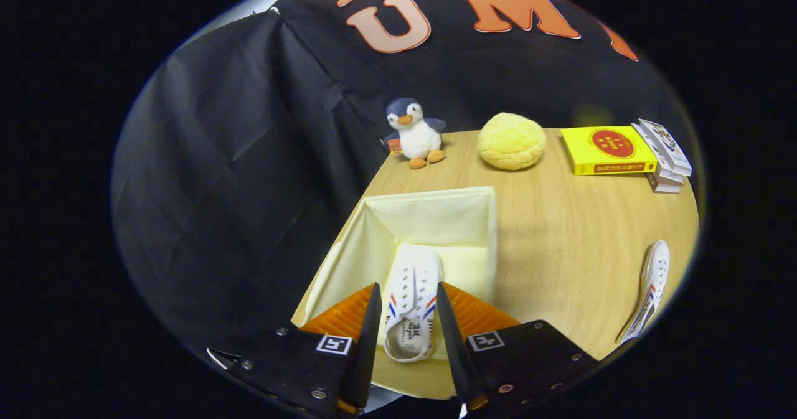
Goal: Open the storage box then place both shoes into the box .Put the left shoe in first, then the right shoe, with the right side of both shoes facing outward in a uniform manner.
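Over table [560, 238], gripper [408, 319] fingers clamp white shoe [412, 294] inside box [436, 210].

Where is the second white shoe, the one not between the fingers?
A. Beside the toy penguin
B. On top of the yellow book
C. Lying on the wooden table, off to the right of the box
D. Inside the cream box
C: the second shoe lies on the table, right of the box, while the hand-held gripper has its fingers on either side of the other shoe over the box.

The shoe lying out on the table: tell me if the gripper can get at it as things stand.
Probably not yet. The gripper has its fingers around the other shoe over the open box. The shoe on the table lies off to the side with bare table around it.
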The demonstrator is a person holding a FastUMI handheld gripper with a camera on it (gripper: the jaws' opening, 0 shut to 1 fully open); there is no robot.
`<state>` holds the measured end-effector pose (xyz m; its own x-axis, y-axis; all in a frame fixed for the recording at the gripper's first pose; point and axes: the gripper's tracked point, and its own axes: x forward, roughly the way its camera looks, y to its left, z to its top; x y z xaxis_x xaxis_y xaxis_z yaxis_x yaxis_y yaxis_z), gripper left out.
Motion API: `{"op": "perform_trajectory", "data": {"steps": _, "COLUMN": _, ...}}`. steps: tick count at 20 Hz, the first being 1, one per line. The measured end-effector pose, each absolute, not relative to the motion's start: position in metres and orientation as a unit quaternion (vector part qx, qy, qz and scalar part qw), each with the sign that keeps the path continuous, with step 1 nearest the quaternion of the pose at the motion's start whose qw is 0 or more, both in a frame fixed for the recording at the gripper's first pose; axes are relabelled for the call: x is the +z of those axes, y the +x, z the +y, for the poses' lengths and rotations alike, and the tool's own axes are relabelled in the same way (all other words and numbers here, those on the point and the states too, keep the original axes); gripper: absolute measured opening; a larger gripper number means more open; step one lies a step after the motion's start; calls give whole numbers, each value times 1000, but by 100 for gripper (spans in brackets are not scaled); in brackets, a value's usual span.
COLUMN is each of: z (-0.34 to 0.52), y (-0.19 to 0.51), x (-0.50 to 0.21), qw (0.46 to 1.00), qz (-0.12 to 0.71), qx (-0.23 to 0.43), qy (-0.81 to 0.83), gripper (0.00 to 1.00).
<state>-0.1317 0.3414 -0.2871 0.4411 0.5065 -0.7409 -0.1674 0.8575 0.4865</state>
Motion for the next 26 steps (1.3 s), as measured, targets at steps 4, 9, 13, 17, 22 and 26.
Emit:
{"op": "perform_trajectory", "data": {"steps": 4, "z": 248, "y": -129, "x": -289, "qw": 854, "qz": 470, "qx": 142, "qy": 174, "gripper": 59}}
{"op": "perform_trajectory", "data": {"steps": 9, "z": 117, "y": -147, "x": -327, "qw": 861, "qz": 484, "qx": 29, "qy": 152, "gripper": 59}}
{"op": "perform_trajectory", "data": {"steps": 13, "z": 26, "y": -180, "x": -364, "qw": 848, "qz": 509, "qx": -49, "qy": 139, "gripper": 59}}
{"op": "perform_trajectory", "data": {"steps": 17, "z": -19, "y": -213, "x": -406, "qw": 821, "qz": 549, "qx": -87, "qy": 131, "gripper": 59}}
{"op": "perform_trajectory", "data": {"steps": 22, "z": -25, "y": -232, "x": -446, "qw": 800, "qz": 585, "qx": -76, "qy": 111, "gripper": 60}}
{"op": "perform_trajectory", "data": {"steps": 26, "z": -28, "y": -237, "x": -474, "qw": 789, "qz": 605, "qx": -63, "qy": 88, "gripper": 60}}
